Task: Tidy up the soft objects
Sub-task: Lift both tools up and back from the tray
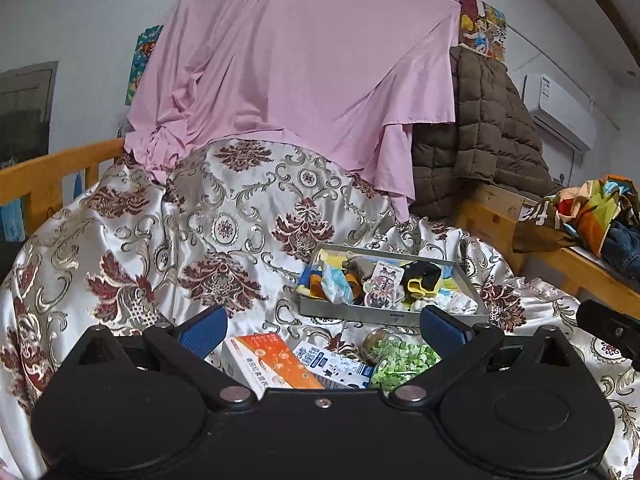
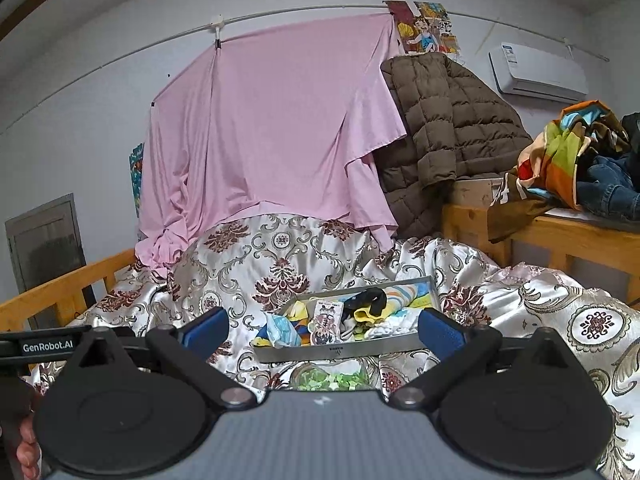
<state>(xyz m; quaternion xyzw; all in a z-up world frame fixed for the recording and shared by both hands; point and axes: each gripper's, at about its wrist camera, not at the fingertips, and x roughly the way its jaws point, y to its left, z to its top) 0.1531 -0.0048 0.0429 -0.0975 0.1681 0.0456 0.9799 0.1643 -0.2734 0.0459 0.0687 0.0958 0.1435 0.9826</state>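
**Bed, draped wall, tray of soft things**

Left to right: a wooden rail (image 2: 60,292) is edging the brocade bedspread (image 2: 280,264); a pink sheet (image 2: 272,128) is hanging centre; a brown jacket (image 2: 444,128) is slumping upper right. The tray (image 2: 340,350) of socks is lying centre. Left gripper (image 1: 322,326) and right gripper (image 2: 322,326) are gaping wide, holding nothing.

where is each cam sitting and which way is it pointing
Left wrist: rides the left tongs, open, aimed across the floral bedspread at the grey tray; an orange box and jar of green bits lie just ahead.
Right wrist: rides the right tongs, open, facing the same way; a hand shows at lower left.
Shared: tray, jar, pink sheet, brown jacket.
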